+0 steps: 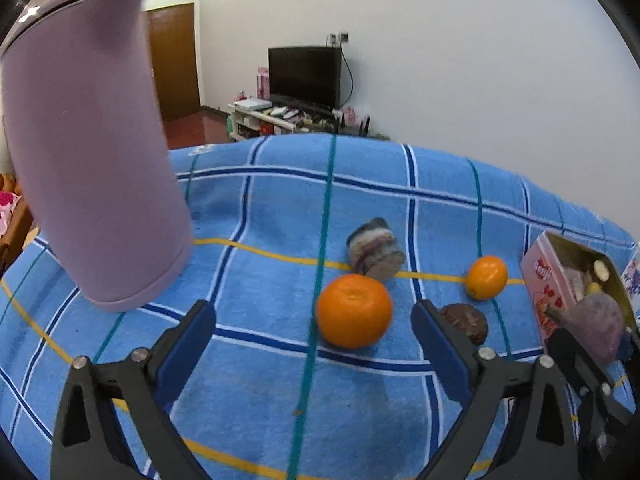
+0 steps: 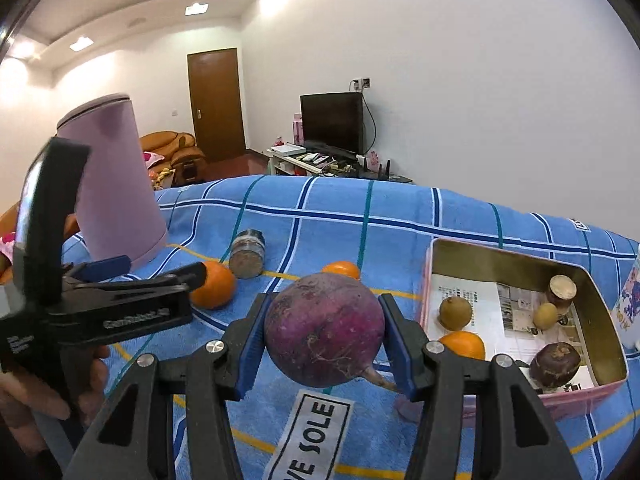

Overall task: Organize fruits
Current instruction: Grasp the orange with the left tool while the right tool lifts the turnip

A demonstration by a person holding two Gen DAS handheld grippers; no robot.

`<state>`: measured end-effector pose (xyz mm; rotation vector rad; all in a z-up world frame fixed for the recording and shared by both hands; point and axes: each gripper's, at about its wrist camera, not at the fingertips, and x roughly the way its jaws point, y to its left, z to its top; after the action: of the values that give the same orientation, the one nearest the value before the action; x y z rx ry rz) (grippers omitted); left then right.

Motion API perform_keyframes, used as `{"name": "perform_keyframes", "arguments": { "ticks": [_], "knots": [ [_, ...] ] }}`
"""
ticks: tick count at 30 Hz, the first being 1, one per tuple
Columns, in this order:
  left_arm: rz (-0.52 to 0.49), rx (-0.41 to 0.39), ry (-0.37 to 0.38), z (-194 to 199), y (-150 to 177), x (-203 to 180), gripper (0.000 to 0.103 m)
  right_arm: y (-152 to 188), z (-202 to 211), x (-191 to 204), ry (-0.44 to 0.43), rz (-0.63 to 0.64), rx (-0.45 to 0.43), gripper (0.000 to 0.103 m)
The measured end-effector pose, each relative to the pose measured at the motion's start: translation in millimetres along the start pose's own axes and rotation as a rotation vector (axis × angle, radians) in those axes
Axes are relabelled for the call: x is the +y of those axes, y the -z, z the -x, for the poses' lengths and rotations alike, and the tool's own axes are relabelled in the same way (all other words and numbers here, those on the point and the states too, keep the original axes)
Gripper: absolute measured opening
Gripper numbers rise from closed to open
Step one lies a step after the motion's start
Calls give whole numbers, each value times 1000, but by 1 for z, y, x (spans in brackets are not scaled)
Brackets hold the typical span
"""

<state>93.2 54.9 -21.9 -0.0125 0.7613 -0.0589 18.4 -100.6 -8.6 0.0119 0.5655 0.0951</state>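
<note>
I have the blue checked cloth (image 2: pixel 328 216) spread over the whole table, and it drops away at the far edge toward the room. The tall lilac canister (image 1: pixel 92 152) stands at the left, well apart from my work. The pink tin box (image 2: pixel 600 280) sits open at the right, already holding several small fruits and a jar.

My right gripper (image 2: pixel 325 336) is clamped on a purple round root (image 2: pixel 324 328), lifted off the cloth just left of the box. I judge this the carry step: the next move calls for a shift right over the near wall of the box, then a lowering into the bare papered floor at its middle, clear of what lies there.

My left gripper (image 1: pixel 312 340) hangs with its jaws apart, empty, facing the large orange (image 1: pixel 354 310), which lies on the cloth in open room. A smaller orange (image 1: pixel 486 277) sits beyond it, near the box, with a fallen jar (image 1: pixel 376 250) behind and a dark round piece (image 1: pixel 466 320) just beside the right finger.
</note>
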Motion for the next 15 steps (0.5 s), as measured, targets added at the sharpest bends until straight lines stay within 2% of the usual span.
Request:
{"name": "perform_keyframes", "arguments": {
  "ticks": [4, 7, 10, 12, 13, 15],
  "knots": [
    [-68, 41, -61, -14, -4, -14, 89, 2, 4, -1, -7, -5, 2, 55],
    [-23, 72, -20, -24, -9, -12, 84, 2, 4, -2, -13, -11, 3, 55],
    [-22, 85, -2, -30, -8, -15, 78, 2, 3, -1, -17, -10, 7, 55],
    [-39, 112, 10, -37, -4, -19, 63, 2, 2, -1, -20, -9, 11, 55],
    [-36, 140, 32, -42, -3, -20, 58, 2, 1, -1, -20, -6, 13, 55],
    [-26, 132, 53, -41, -3, -19, 50, 2, 1, 0, -17, 2, 13, 55]
  ]
}}
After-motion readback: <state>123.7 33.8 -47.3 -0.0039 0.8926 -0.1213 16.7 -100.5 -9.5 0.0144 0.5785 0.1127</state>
